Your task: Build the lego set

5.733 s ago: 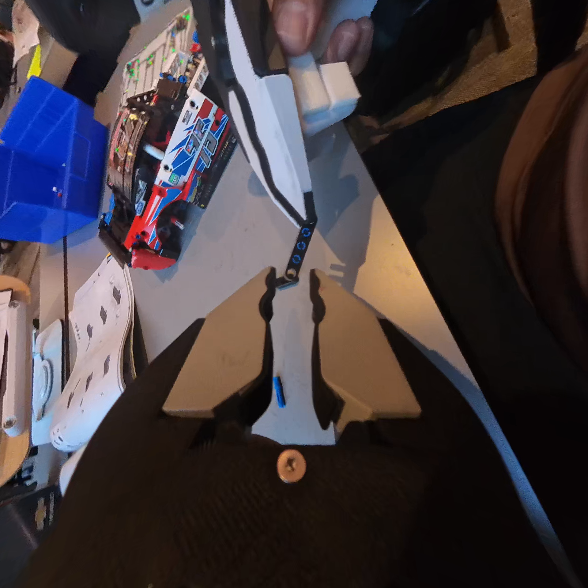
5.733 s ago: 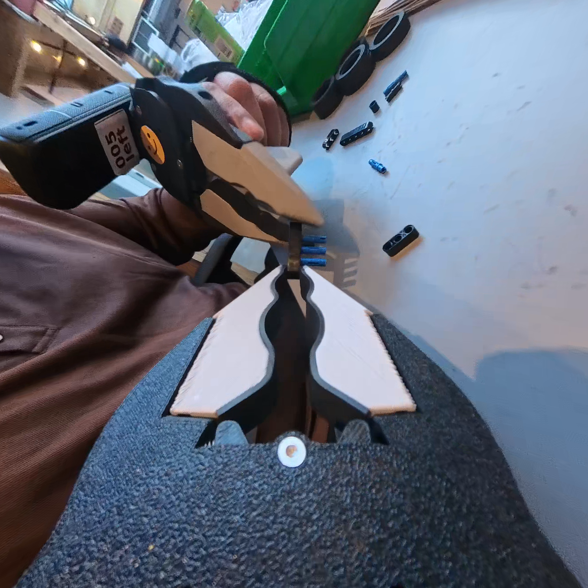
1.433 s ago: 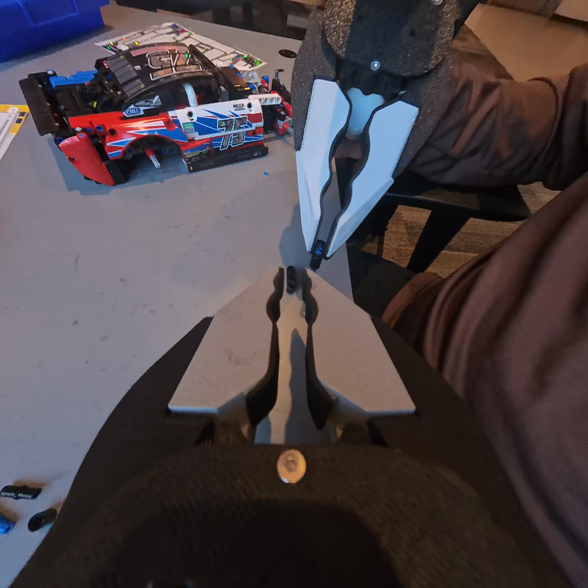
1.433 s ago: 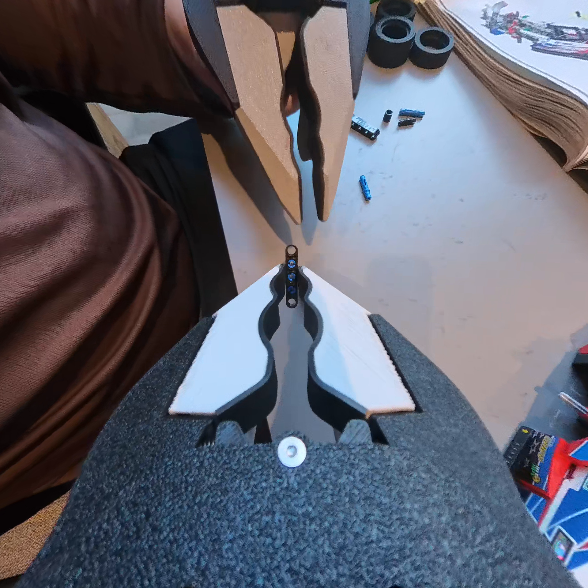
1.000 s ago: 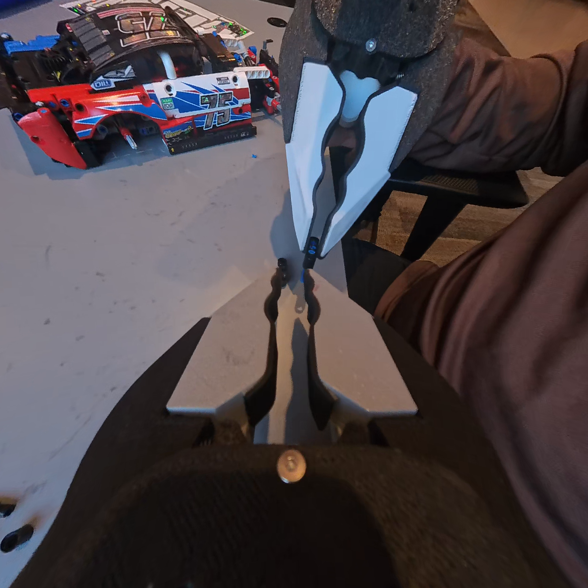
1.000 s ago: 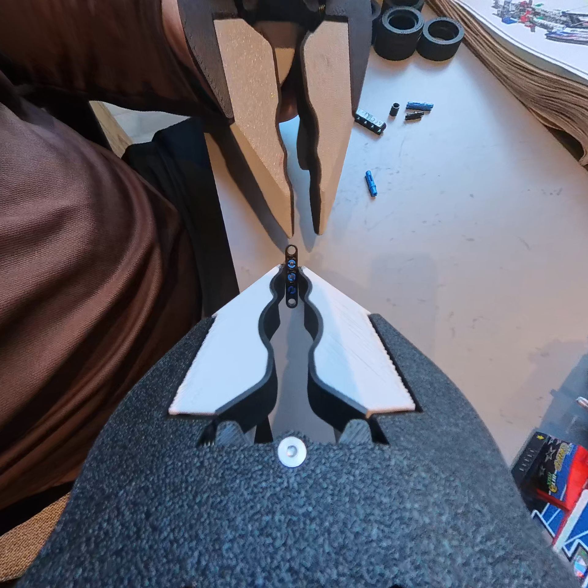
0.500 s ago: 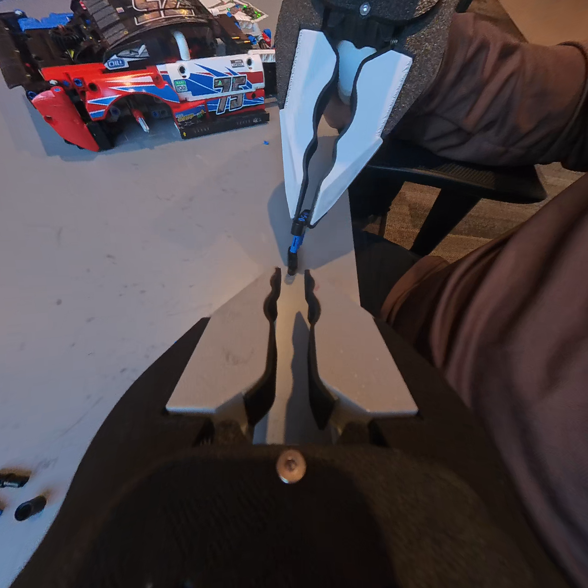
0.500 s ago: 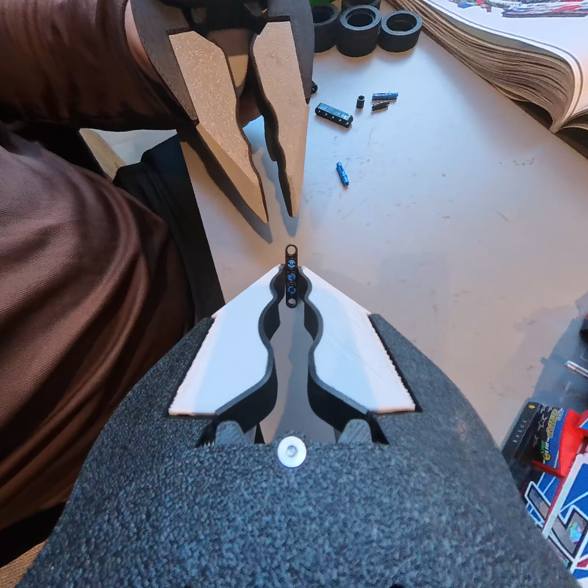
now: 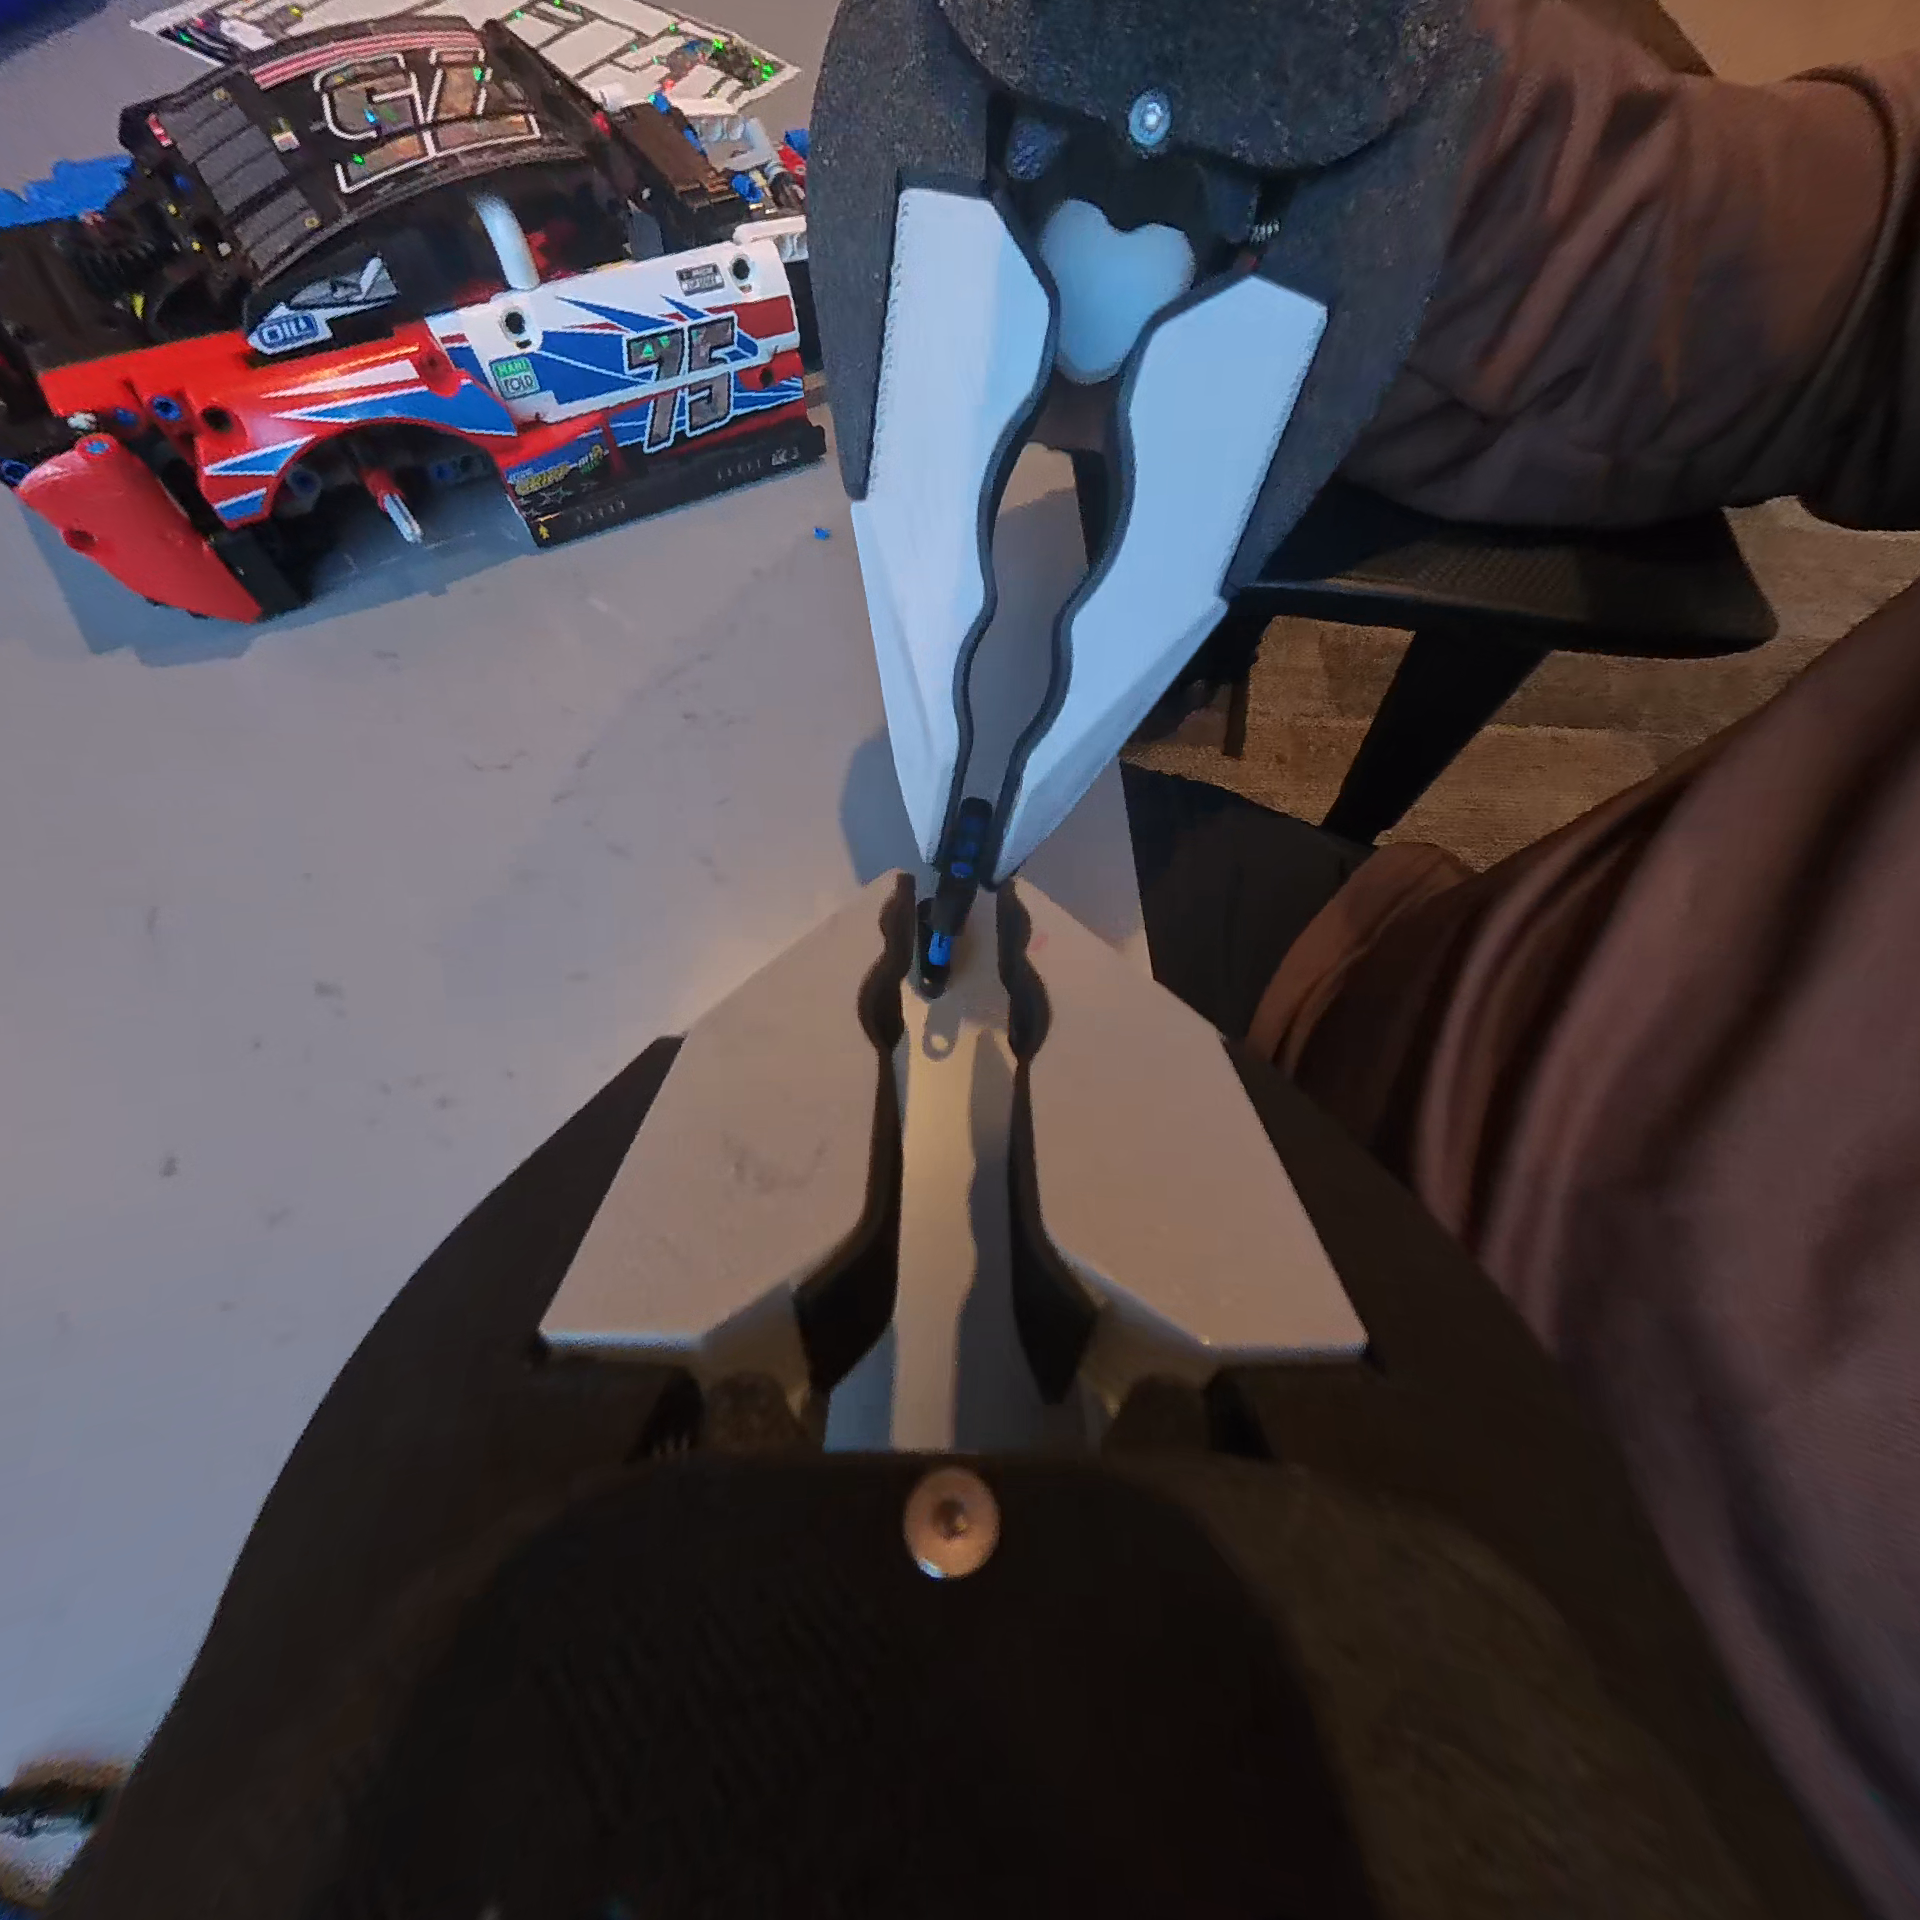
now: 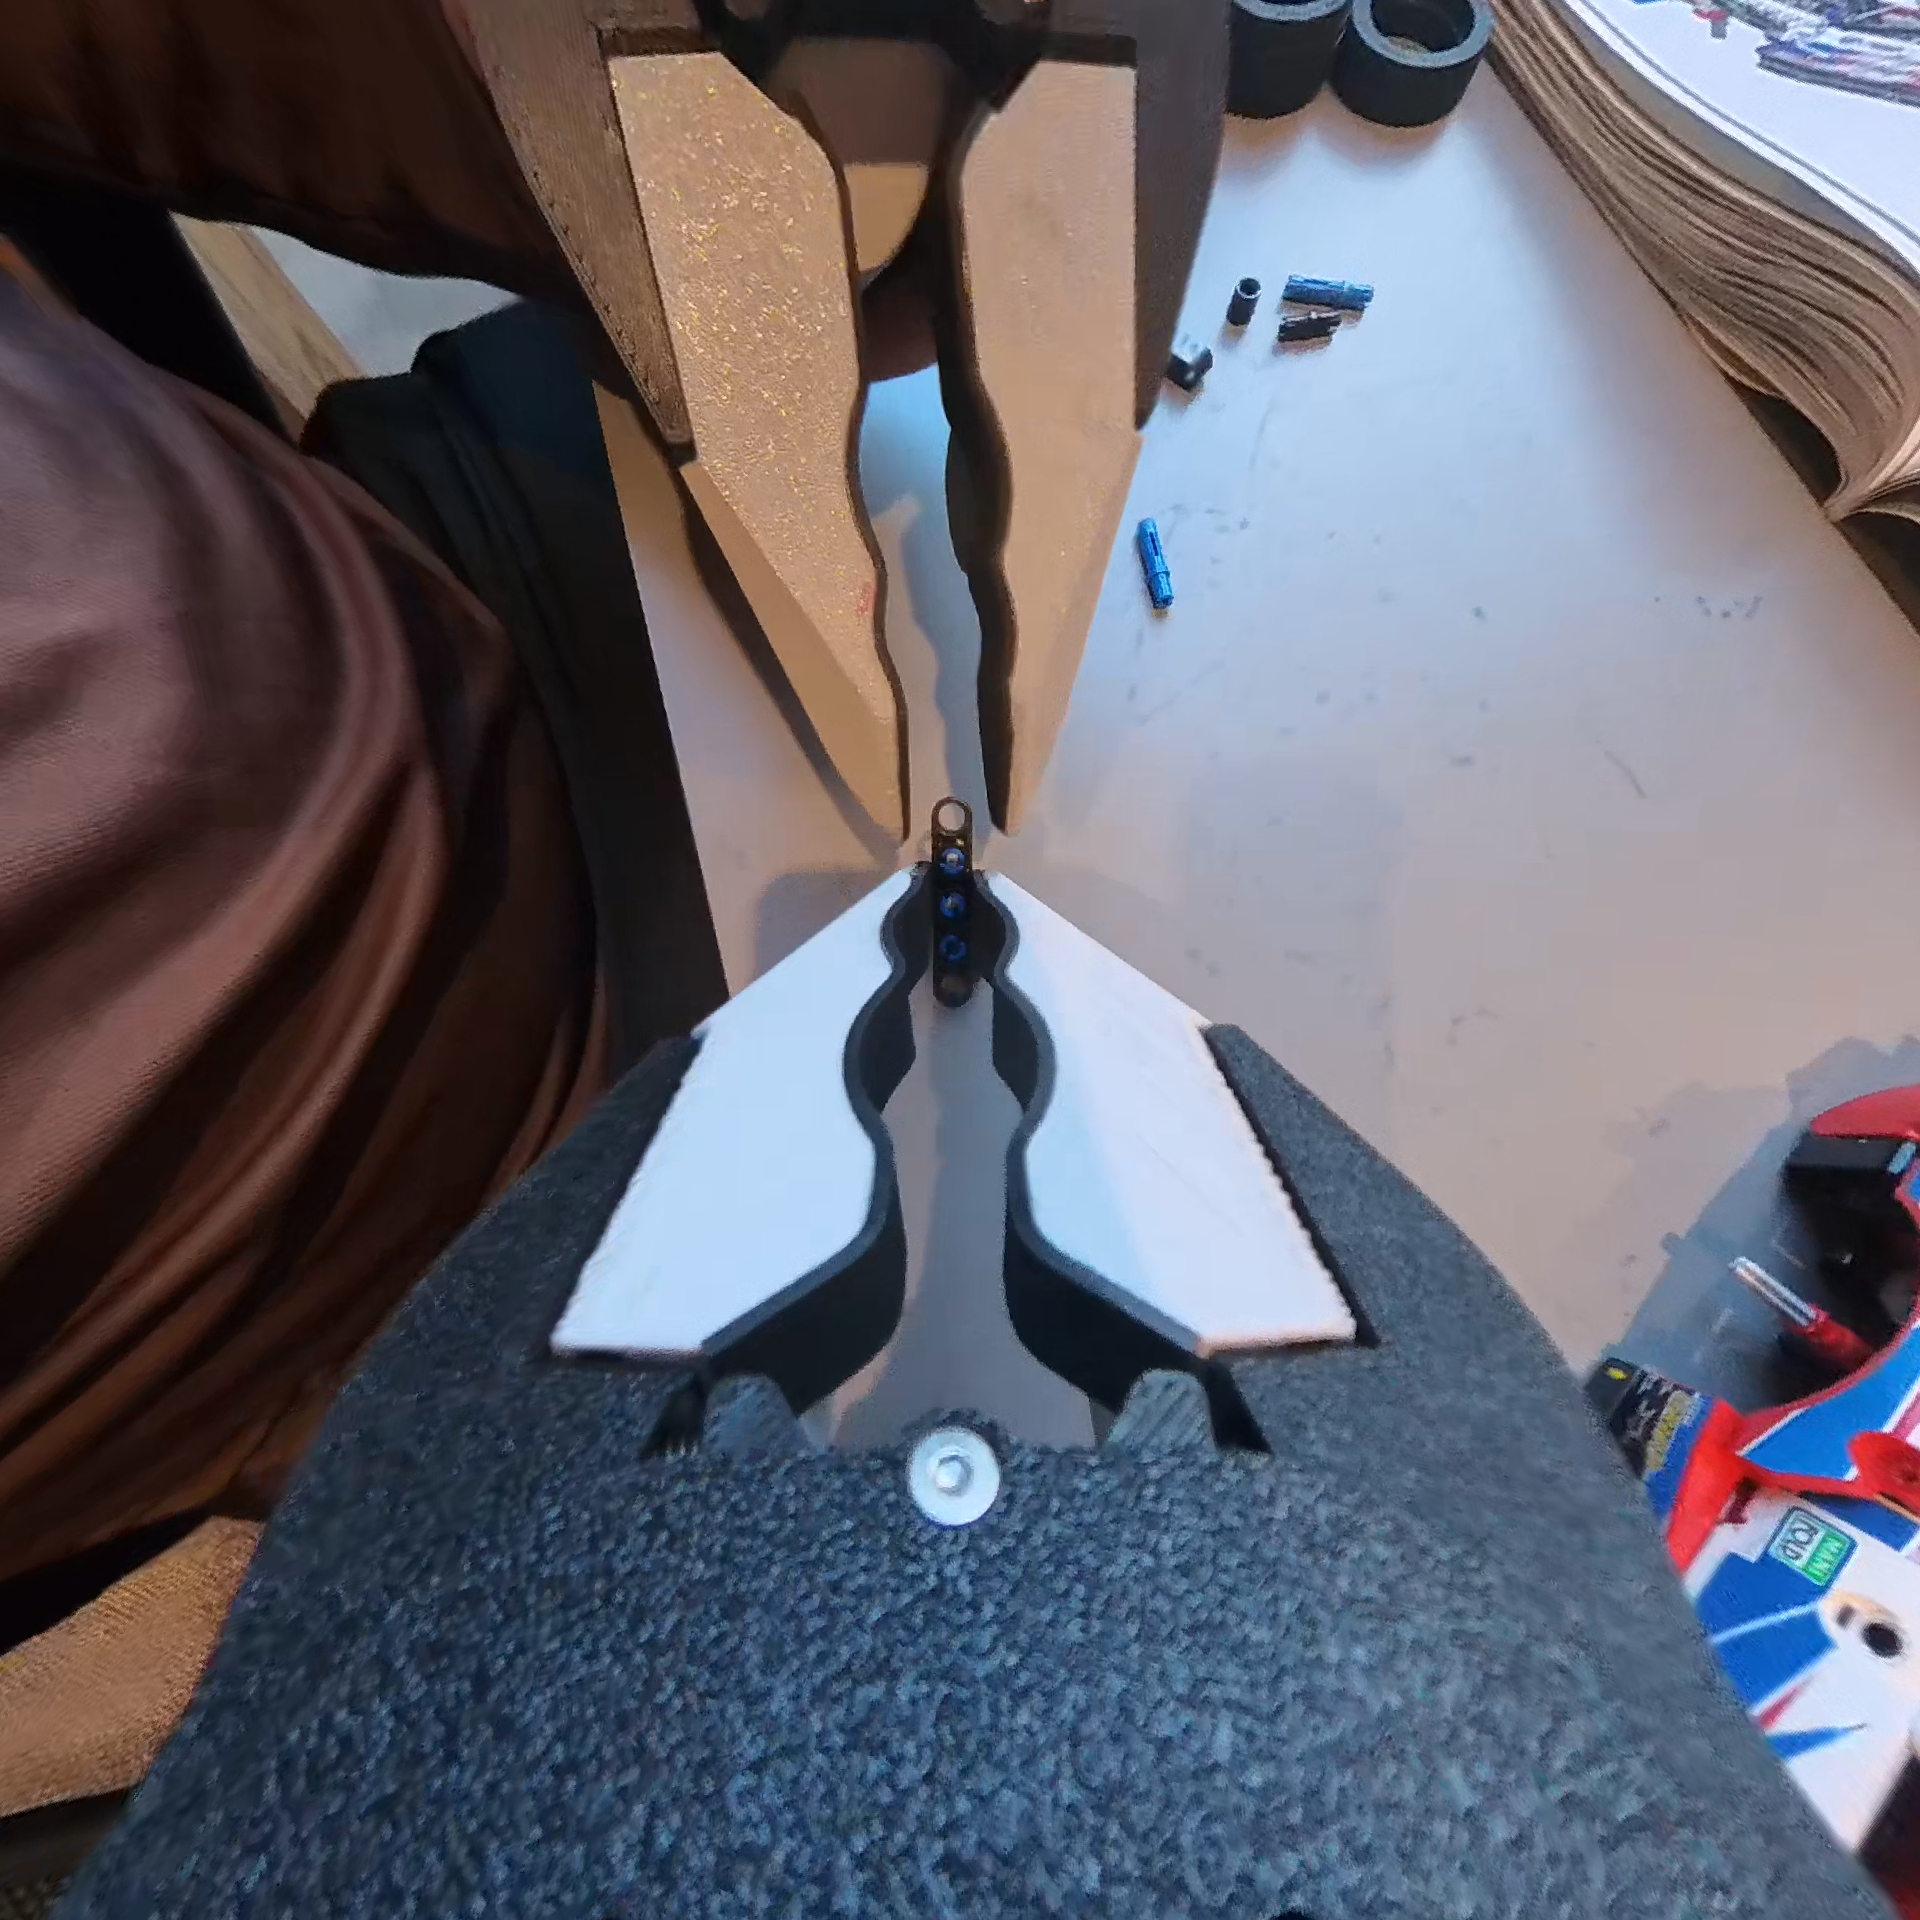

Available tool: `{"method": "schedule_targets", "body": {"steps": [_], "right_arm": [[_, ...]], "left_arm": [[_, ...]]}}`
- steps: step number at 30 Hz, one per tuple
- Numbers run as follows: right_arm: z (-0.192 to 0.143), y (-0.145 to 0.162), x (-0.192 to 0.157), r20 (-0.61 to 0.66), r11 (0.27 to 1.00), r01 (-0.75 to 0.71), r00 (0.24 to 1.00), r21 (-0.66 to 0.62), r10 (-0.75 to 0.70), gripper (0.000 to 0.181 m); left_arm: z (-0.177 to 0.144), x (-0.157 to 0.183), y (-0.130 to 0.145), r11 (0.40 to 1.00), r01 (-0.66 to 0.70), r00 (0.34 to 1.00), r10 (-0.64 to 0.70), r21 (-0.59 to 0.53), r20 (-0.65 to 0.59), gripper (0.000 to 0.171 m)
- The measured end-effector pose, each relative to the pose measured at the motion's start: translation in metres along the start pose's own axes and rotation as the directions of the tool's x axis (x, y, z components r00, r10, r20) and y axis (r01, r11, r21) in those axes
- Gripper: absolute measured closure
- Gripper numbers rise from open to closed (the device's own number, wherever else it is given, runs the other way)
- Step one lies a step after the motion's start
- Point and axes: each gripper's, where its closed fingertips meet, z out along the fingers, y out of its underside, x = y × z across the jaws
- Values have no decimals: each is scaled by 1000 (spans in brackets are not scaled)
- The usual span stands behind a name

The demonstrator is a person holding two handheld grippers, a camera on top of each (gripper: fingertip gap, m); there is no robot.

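Observation:
My right gripper (image 10: 951,883) is shut on a thin black beam (image 10: 951,914) fitted with blue pins, held above the grey table (image 10: 1455,831) near its edge. It also shows in the left wrist view (image 9: 961,862), pointing down from the top. My left gripper (image 9: 954,904) is open by a narrow gap, and the beam's free end (image 9: 935,956) lies between its fingertips. In the right wrist view the left gripper (image 10: 951,821) points down from above with the beam's end hole between its tips. I cannot tell whether they touch.
A red, white and blue model race car (image 9: 468,395) stands at the far left; its nose shows in the right wrist view (image 10: 1818,1455). An open instruction book (image 10: 1714,208), black tyres (image 10: 1403,62), a loose blue pin (image 10: 1155,561) and small pieces (image 10: 1309,301) lie beyond. A person's brown sleeve (image 9: 1610,1143) is on the right. Both grippers' tips are close together, under 4 cm apart. Between my left fingertips and the open instruction book (image 10: 1714,208) there is roughly 25 cm.
The two grippers have closed in tip to tip. The left jaws have parted slightly, and the beam's free end now sits between them. The right gripper keeps its hold.

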Motion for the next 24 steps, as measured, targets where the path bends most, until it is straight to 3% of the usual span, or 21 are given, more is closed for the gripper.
{"method": "schedule_targets", "body": {"steps": [9, 19, 24], "right_arm": [[3, 1, -1, 7, 999, 41, 999, -34, -40, 174], [-9, 1, 4, 14, 1000, 2, 1000, 24, -2, 173], [-1, 6, 5, 0, 1000, 18, 1000, -10, -18, 173]], "left_arm": [[4, 0, 4, 1000, 12, 1000, -12, 1, -14, 167], [4, -1, -5, 988, 91, 995, -86, 125, -47, 167], [8, -4, 5, 992, 95, 995, -93, 80, -27, 167]]}}
